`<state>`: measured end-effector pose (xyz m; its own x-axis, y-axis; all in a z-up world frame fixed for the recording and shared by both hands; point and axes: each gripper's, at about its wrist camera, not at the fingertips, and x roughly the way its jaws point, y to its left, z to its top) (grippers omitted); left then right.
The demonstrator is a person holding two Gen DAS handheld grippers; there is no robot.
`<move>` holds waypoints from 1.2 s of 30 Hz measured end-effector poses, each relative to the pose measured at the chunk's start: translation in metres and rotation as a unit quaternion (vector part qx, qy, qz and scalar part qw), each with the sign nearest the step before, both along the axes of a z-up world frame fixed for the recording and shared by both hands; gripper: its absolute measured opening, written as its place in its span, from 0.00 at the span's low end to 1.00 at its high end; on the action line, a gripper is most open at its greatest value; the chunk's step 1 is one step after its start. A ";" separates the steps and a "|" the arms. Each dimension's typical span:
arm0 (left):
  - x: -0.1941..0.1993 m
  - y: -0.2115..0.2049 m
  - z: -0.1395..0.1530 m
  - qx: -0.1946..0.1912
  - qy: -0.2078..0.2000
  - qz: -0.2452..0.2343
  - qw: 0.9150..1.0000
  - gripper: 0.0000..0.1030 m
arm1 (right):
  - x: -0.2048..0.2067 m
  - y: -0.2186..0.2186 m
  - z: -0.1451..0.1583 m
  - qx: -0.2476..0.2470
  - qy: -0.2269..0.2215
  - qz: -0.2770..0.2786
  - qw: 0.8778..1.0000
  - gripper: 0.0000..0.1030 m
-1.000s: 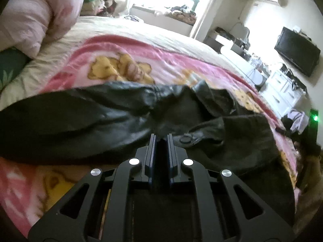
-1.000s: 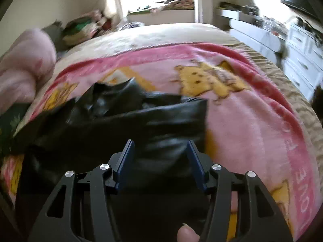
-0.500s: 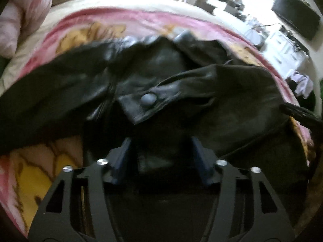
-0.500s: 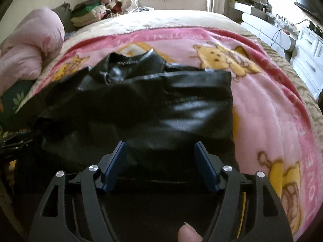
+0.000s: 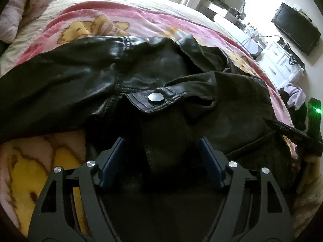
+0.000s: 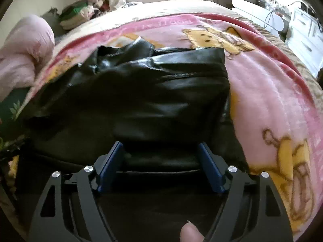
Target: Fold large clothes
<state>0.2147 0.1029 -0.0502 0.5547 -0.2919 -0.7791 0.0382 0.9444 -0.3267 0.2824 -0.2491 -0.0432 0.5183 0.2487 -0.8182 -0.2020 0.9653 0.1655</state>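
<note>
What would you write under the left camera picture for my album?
Left tongs opening over a shiny black leather jacket on a pink cartoon-bear blanket.

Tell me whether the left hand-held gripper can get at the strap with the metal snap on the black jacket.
Probably yes. The snap strap lies on top of the black jacket, just ahead of the left hand-held gripper, whose jaws are opening with only jacket leather between them. Nothing covers the strap.

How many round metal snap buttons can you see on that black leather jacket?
1. The snap button sits on a strap tab near the middle of the black leather jacket, seen from the left wrist view. Others may be hidden in folds.
</note>
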 end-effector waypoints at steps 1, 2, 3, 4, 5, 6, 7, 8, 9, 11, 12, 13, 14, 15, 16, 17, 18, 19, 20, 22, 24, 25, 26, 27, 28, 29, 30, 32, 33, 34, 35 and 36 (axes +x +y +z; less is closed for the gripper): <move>-0.001 0.001 0.002 -0.002 -0.002 0.001 1.000 0.71 | -0.002 0.001 0.002 0.002 -0.005 0.000 1.000 0.82; -0.002 0.001 0.004 -0.003 -0.004 0.002 1.000 0.73 | -0.003 0.001 0.004 0.002 -0.008 0.000 1.000 0.89; -0.004 0.001 0.008 -0.004 -0.008 0.004 1.000 0.79 | -0.005 0.003 0.006 0.001 -0.012 0.000 1.000 0.93; -0.005 0.002 0.010 -0.005 -0.009 0.005 1.000 0.87 | -0.006 0.004 0.008 0.000 -0.015 0.001 1.000 0.94; -0.006 0.003 0.012 -0.006 -0.010 0.007 1.000 0.91 | -0.008 0.007 0.010 -0.003 -0.018 0.003 1.000 0.95; -0.007 0.004 0.014 -0.008 -0.012 0.011 1.000 0.91 | -0.009 0.010 0.012 -0.006 -0.023 0.005 1.000 0.96; -0.007 0.005 0.016 -0.008 -0.011 0.012 1.000 0.91 | -0.011 0.012 0.013 -0.008 -0.026 0.007 1.000 0.96; -0.008 0.006 0.017 -0.008 -0.009 0.014 1.000 0.91 | -0.012 0.015 0.015 -0.009 -0.028 0.010 1.000 0.96; -0.008 0.007 0.018 -0.007 -0.009 0.015 1.000 0.91 | -0.013 0.019 0.016 -0.010 -0.030 0.013 0.999 0.96; -0.009 0.010 0.021 -0.003 -0.010 0.022 1.000 0.91 | -0.016 0.027 0.020 -0.009 -0.037 0.019 0.999 0.96; -0.010 0.012 0.022 -0.001 -0.011 0.026 1.000 0.91 | -0.018 0.030 0.022 -0.008 -0.040 0.021 0.999 0.96; -0.011 0.014 0.023 0.000 -0.012 0.028 1.000 0.91 | -0.019 0.034 0.026 -0.003 -0.043 0.024 0.999 0.96; -0.012 0.016 0.024 0.001 -0.013 0.032 0.999 0.91 | -0.020 0.038 0.028 0.000 -0.044 0.025 0.999 0.96; -0.013 0.018 0.025 0.002 -0.014 0.037 0.999 0.91 | -0.021 0.042 0.031 0.002 -0.046 0.028 0.999 0.96; -0.014 0.021 0.026 0.003 -0.014 0.041 0.999 0.91 | -0.022 0.047 0.034 0.004 -0.050 0.031 0.998 0.96; -0.016 0.025 0.028 0.003 -0.014 0.047 0.999 0.91 | -0.023 0.051 0.037 0.005 -0.053 0.034 0.998 0.96; -0.017 0.029 0.029 0.001 -0.015 0.051 0.999 0.91 | -0.024 0.056 0.040 0.007 -0.057 0.037 0.998 0.96; -0.018 0.032 0.030 0.000 -0.015 0.054 0.998 0.91 | -0.025 0.061 0.043 0.009 -0.060 0.040 0.997 0.96; -0.020 0.035 0.031 -0.001 -0.017 0.059 0.998 0.91 | -0.025 0.065 0.045 0.012 -0.062 0.043 0.997 0.96; -0.023 0.041 0.034 0.001 -0.022 0.066 0.998 0.91 | -0.026 0.075 0.051 0.019 -0.067 0.050 0.996 0.96; -0.026 0.049 0.037 0.002 -0.024 0.076 0.997 0.91 | -0.026 0.084 0.055 0.020 -0.072 0.057 0.996 0.96; -0.027 0.052 0.037 0.001 -0.025 0.079 0.997 0.91 | -0.026 0.091 0.057 0.020 -0.074 0.061 0.995 0.96; -0.028 0.057 0.038 0.001 -0.025 0.087 0.996 0.91 | -0.026 0.095 0.058 0.021 -0.075 0.063 0.995 0.96; -0.029 0.061 0.039 0.000 -0.025 0.092 0.995 0.91 | -0.026 0.101 0.060 0.023 -0.076 0.067 0.995 0.96; -0.030 0.064 0.039 -0.002 -0.024 0.095 0.995 0.91 | -0.025 0.107 0.061 0.025 -0.077 0.071 0.994 0.96; -0.031 0.069 0.040 -0.006 -0.024 0.101 0.995 0.91 | -0.025 0.111 0.063 0.026 -0.077 0.074 0.994 0.96; -0.032 0.072 0.040 -0.008 -0.024 0.105 0.994 0.91 | -0.025 0.116 0.064 0.028 -0.078 0.077 0.994 0.96; -0.036 0.080 0.040 -0.007 -0.023 0.114 0.993 0.91 | -0.025 0.126 0.066 0.030 -0.081 0.085 0.993 0.96; -0.038 0.085 0.040 -0.002 -0.023 0.118 0.993 0.91 | -0.026 0.133 0.068 0.031 -0.082 0.090 0.992 0.96; -0.039 0.088 0.040 0.002 -0.023 0.121 0.992 0.91 | -0.026 0.137 0.069 0.031 -0.084 0.093 0.992 0.96; -0.040 0.092 0.040 0.007 -0.024 0.128 0.991 0.91 | -0.026 0.144 0.070 0.031 -0.085 0.097 0.991 0.96; -0.042 0.095 0.041 0.010 -0.023 0.135 0.991 0.91 | -0.026 0.150 0.071 0.032 -0.087 0.102 0.991 0.96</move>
